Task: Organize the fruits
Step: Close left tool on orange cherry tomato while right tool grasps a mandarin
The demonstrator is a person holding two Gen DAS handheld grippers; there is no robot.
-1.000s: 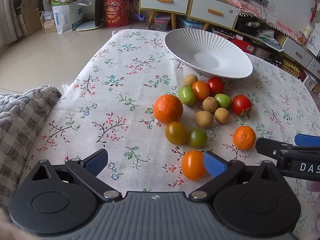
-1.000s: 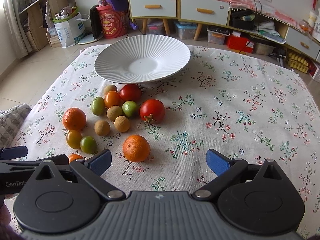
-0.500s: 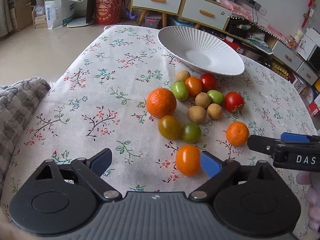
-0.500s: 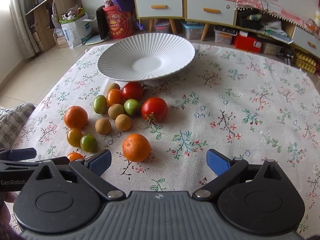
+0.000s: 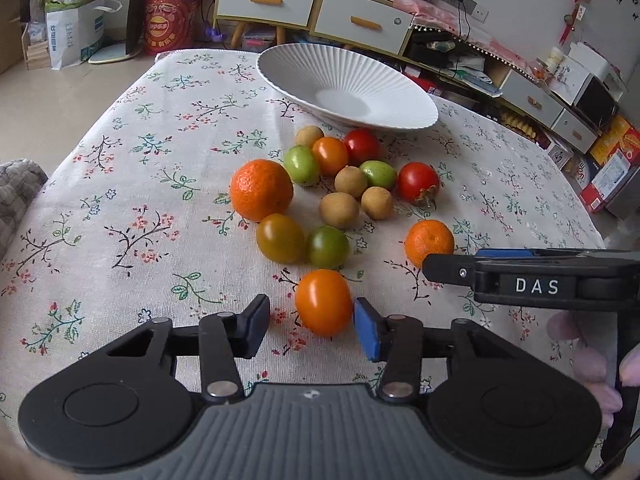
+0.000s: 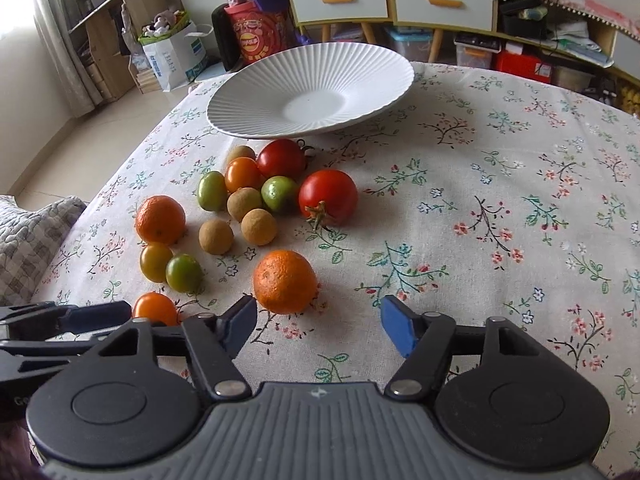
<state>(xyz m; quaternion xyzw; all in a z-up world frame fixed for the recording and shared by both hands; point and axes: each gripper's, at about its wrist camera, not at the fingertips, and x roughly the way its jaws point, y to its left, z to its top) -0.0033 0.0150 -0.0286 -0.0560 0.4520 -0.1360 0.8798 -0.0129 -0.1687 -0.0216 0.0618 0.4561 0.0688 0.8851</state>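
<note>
Our left tongs (image 5: pixel 312 326) tilt down over the desk (image 5: pixel 120 208), jaws closing; our right tongs (image 6: pixel 318 326), just beside them, tilt down too, jaws also closing.

Fruits (image 6: pixel 248 216) lie clustered on the tablecloth (image 6: pixel 480 208) just before the plate (image 6: pixel 312 92).

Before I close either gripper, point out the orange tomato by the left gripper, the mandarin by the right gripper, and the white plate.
orange tomato (image 5: pixel 324 302): left wrist view, middle of its skin.
mandarin (image 6: pixel 285 282): right wrist view, middle of its peel.
white plate (image 6: pixel 256 106): right wrist view, ribbed left rim.
</note>
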